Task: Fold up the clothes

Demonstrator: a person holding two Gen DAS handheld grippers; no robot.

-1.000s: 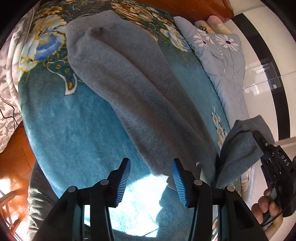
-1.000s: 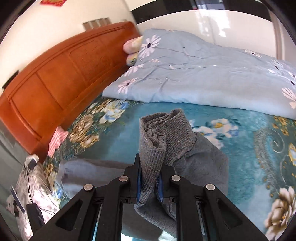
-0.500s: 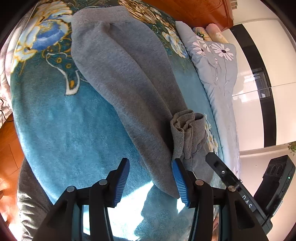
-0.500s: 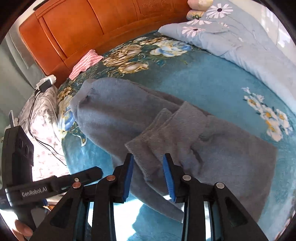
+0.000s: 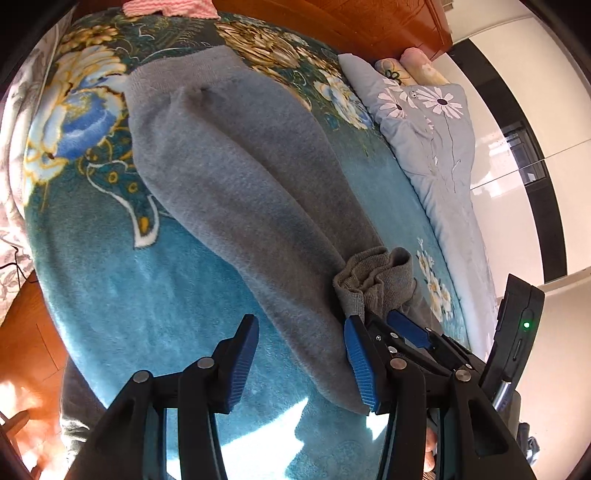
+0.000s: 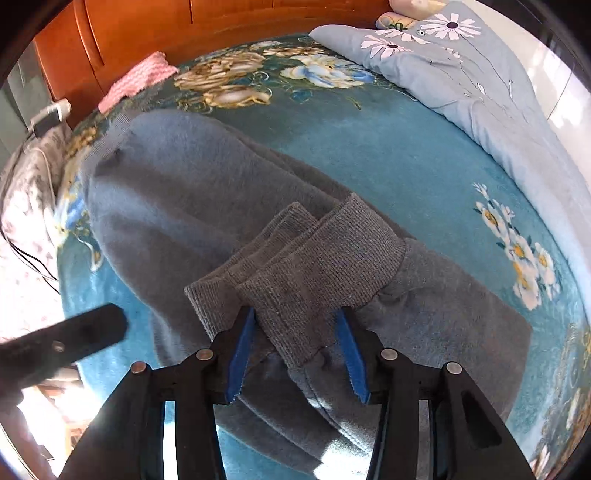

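Grey trousers (image 5: 251,192) folded, long axis toward headboard (image 6: 155,29).

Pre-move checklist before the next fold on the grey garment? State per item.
1. Right gripper letting go: ok, its jaws are opening; the ribbed cuffs lie between the pads, gaps both sides.
2. Cuffs laid down on the grey garment: ok, they rest on the fabric.
3. Left gripper free: ok, open, with only the garment's near edge between the pads, not pinched.
4. Garment flat: not ok, cuffs sit bunched in the left wrist view.
5. Fold alignment of the layers underneath: cannot tell, hidden.
6. Room on the blue blanket: ok, the pink cloth lies far off by the headboard.
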